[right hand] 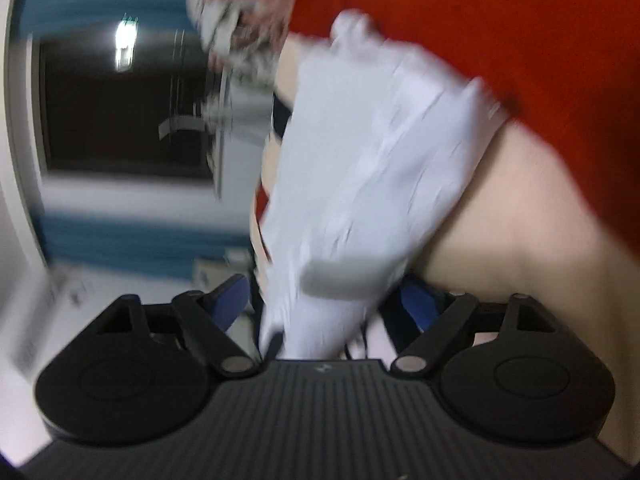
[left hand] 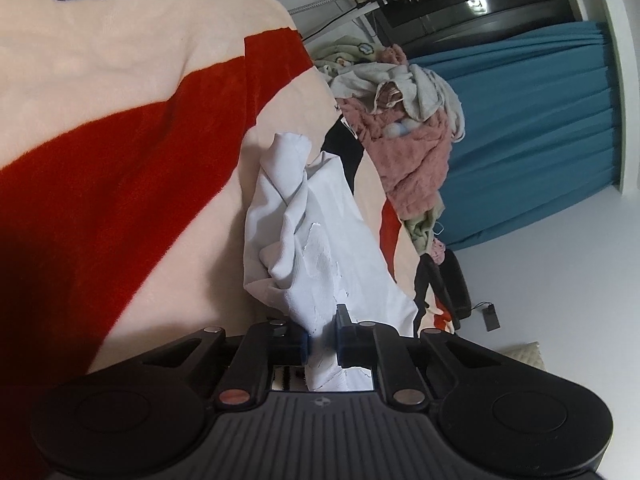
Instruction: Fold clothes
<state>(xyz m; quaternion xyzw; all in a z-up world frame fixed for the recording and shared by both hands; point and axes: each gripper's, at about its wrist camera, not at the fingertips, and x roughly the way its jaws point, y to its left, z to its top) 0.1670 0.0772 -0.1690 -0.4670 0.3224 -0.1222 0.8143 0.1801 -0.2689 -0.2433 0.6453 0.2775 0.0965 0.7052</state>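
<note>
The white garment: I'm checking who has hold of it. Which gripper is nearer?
Left. The left gripper is clamped on the white garment; the right gripper stands open, the cloth between its spread fingers, not pressed.

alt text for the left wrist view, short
The left gripper is shut on a crumpled white garment lying on a cream and red blanket. Behind it sits a heap of unfolded clothes, with a blue curtain to the right.
</note>
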